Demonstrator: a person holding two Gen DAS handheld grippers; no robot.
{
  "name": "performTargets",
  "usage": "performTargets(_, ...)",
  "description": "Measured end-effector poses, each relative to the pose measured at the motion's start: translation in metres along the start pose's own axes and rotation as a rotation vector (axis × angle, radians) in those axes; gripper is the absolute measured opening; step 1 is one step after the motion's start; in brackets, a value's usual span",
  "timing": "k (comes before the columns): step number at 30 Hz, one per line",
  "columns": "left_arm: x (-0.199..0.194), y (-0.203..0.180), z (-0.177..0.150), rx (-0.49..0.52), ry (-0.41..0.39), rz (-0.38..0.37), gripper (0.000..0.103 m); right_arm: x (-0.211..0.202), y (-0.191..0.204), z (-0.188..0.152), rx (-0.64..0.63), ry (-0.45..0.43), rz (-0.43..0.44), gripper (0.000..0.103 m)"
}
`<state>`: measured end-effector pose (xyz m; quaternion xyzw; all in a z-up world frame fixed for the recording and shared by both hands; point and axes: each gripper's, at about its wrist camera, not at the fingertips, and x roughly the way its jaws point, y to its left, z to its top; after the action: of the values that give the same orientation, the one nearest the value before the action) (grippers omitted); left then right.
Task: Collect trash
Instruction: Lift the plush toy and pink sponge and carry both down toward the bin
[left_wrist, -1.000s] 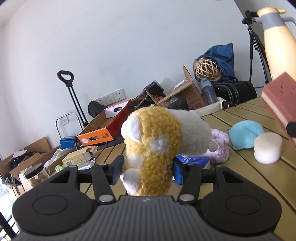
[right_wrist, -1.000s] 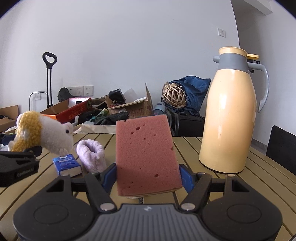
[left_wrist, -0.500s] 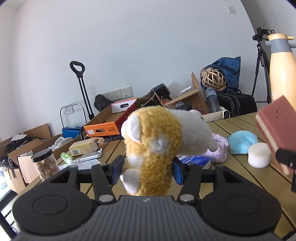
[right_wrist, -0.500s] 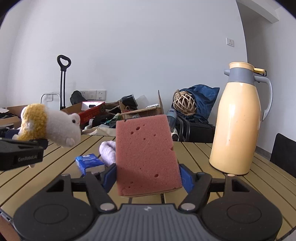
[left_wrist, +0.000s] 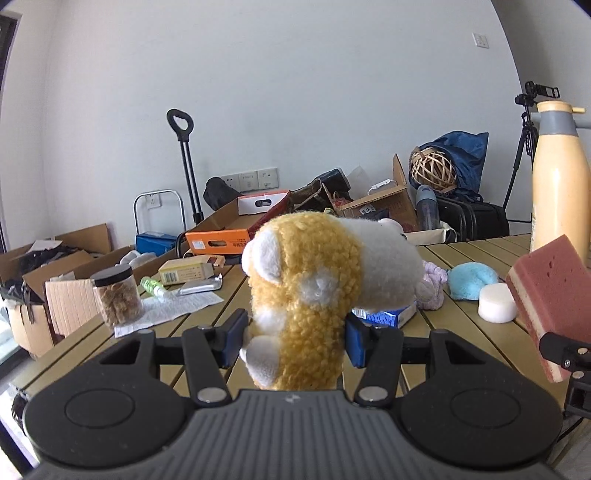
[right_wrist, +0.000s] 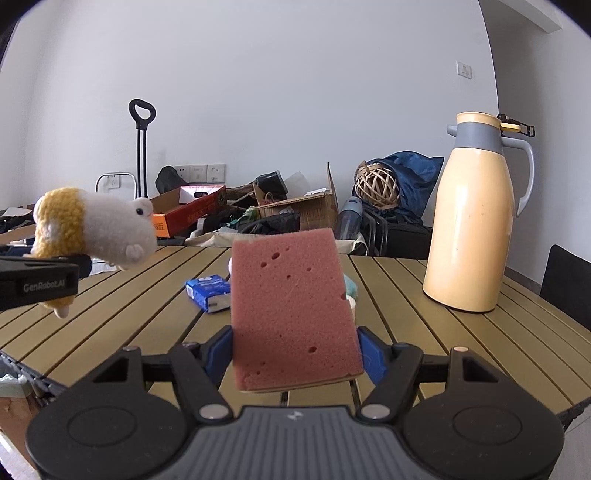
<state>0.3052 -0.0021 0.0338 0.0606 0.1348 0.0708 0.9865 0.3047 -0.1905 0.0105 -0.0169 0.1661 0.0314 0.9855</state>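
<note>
Two claws, both loaded: one item each, carried above the surface (right_wrist: 424, 295).
Left claw (left_wrist: 293, 341): clenched on one plush toy (left_wrist: 314, 295); yellow rump toward me, white snout pointing away and to my right.
Right claw (right_wrist: 295, 354): clenched on one pink sponge (right_wrist: 291, 310), standing on edge, long axis up and leaning slightly away.
Key relation: both items sit in their own claws, level with each other, toy on the left of the sponge; no bin shows in either view, so I can't tell which way the drop-off lies.
Left on surface, counted: one blue tissue pack (right_wrist: 208, 291), one lilac fuzzy item (left_wrist: 432, 288), one blue puff (left_wrist: 471, 278), one white round sponge (left_wrist: 496, 308), one jar (left_wrist: 116, 297), one thermos (right_wrist: 474, 229).
Nearer hand: the right, for the puff and round sponge; the left, for the jar.
</note>
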Motion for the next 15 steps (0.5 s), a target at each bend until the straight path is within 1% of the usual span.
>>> performTargets(10, -0.054, 0.020, -0.012, -0.057, 0.005, -0.011, 0.055, -0.048, 0.008, -0.009, -0.016, 0.014, 0.014, 0.069)
performTargets(15, -0.081, 0.026, -0.020, -0.062, 0.009, -0.022, 0.055, -0.073, 0.012, -0.016, -0.027, 0.016, 0.030, 0.069)
